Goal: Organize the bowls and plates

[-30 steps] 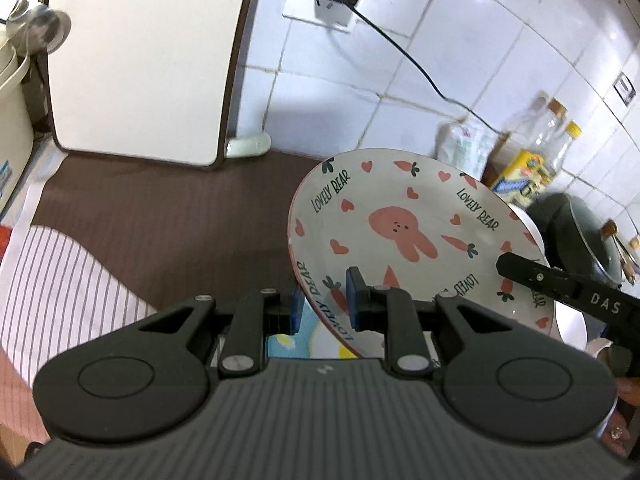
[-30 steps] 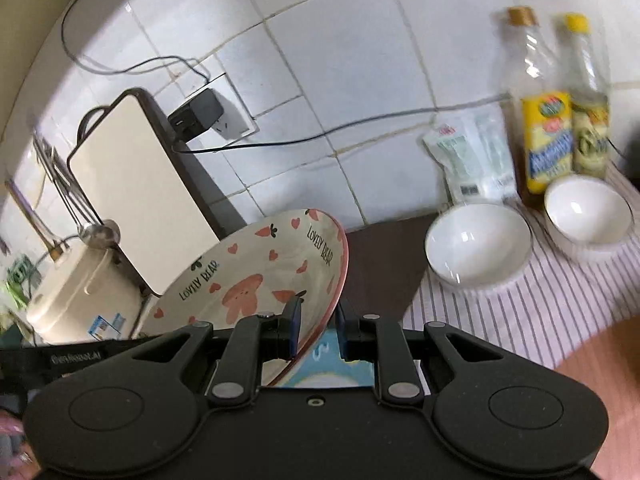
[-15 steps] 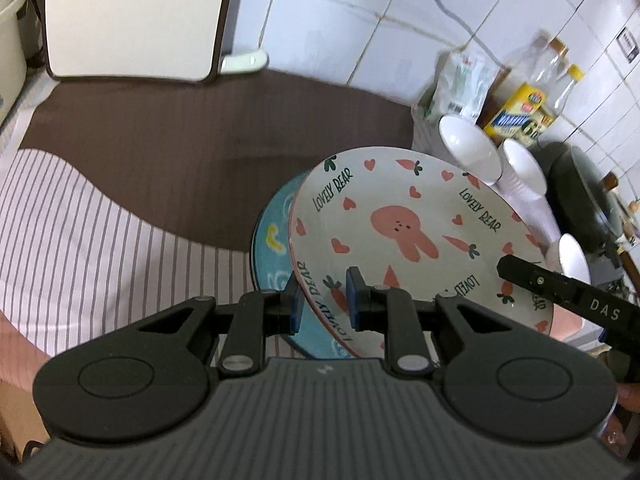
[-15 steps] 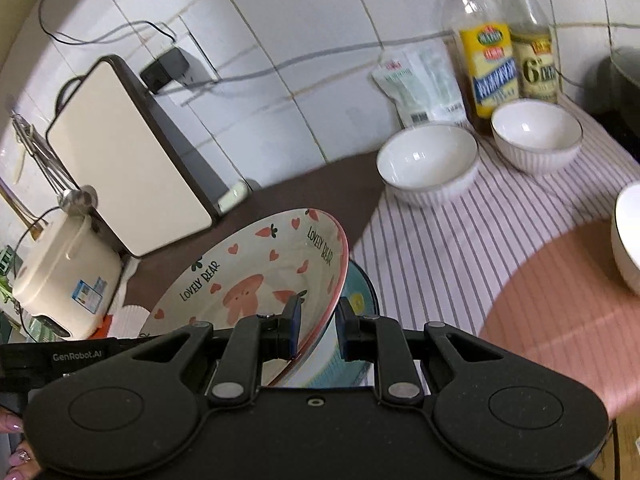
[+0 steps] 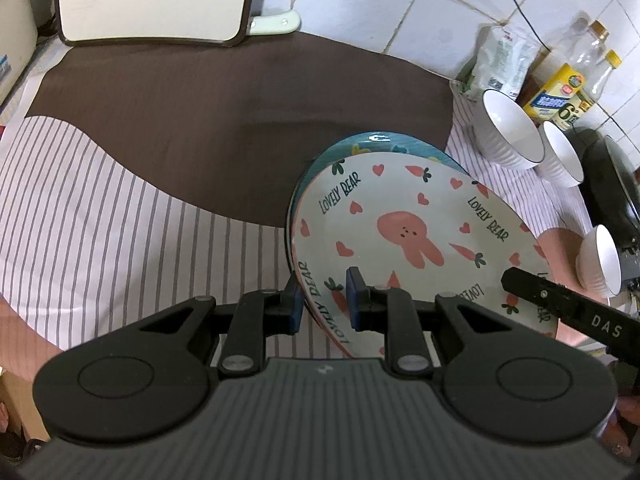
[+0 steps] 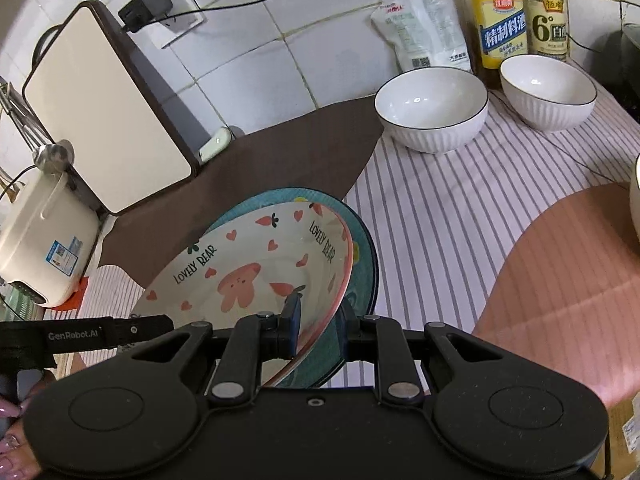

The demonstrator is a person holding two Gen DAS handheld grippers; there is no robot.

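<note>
Counter covered by a cloth (image 5: 120,216) in pink-and-white stripes with a brown patch across the upper middle of the left wrist view and a plain pink patch at lower right of the right wrist view. White tiled wall (image 6: 248,64) behind, with a plug and cable at upper left. Cream cutting board (image 6: 104,120) leans against the wall at left; cream cooker (image 6: 44,248) below it at the left edge. Two bottles (image 6: 504,20) and a white pouch (image 6: 420,32) along the wall at upper right. Dark pan (image 5: 608,184) at the right edge of the left wrist view.

Left gripper (image 5: 322,304): jaws nearly closed, clamped on the near left rim of the bunny plate (image 5: 404,236), one pad under the rim, one on the plate's face. Right gripper (image 6: 318,320): same narrow pinch, on the plate's opposite rim, lower centre of its view.

The bunny plate, white with pink hearts and "LOVELY BEAR" lettering, spans between the two grippers, tilted. Directly beneath it a blue plate (image 6: 360,248) lies on the cloth, its rim showing past the far edge; whether the two touch cannot be told.

Two white ribbed bowls (image 6: 432,112) side by side at upper right, well apart from the plates. A third white bowl (image 5: 600,266) sits at the right edge of the left wrist view.
</note>
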